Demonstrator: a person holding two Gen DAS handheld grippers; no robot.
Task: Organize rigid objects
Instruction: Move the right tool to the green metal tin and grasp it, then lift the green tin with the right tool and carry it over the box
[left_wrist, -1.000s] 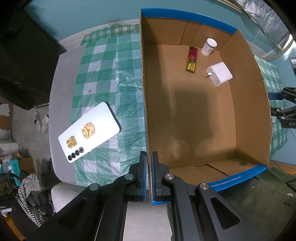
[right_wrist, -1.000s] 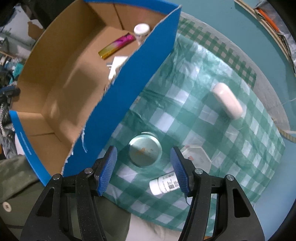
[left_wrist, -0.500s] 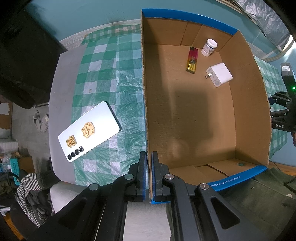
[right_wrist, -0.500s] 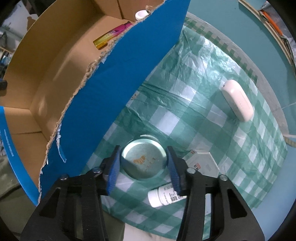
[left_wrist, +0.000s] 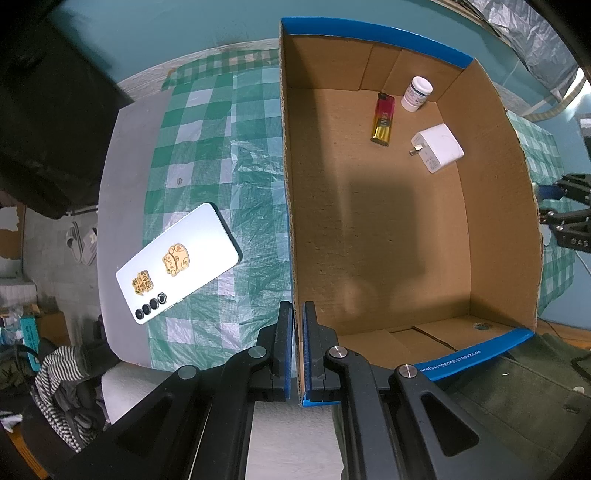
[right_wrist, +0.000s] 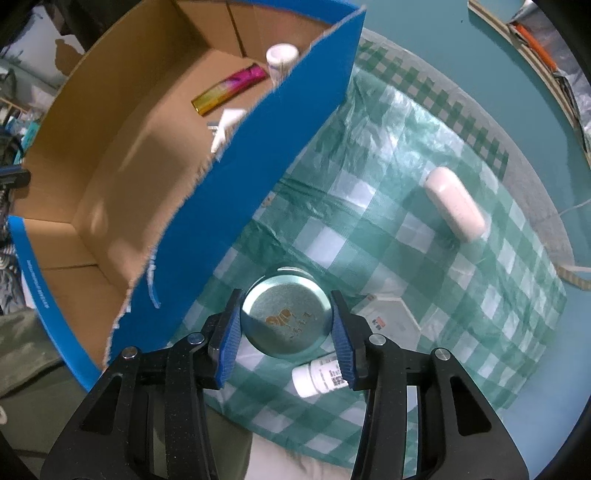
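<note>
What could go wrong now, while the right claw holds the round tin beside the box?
1. The right claw grips the round tin only at its smooth curved rim, so it may slip when lifted.
2. The blue box wall rises close beside it; the tin might catch the torn edge.
3. A small white bottle lies by one finger and could be knocked away.

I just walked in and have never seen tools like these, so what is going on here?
A person is tidying small items into a cardboard box using two clamp tools. The left hand-held gripper is pinched shut on the box's wall, steadying it. The right hand-held gripper has just been closing around a round tin on the checked cloth. A lighter, a white charger and a small bottle are in the box already; a phone lies outside.
</note>
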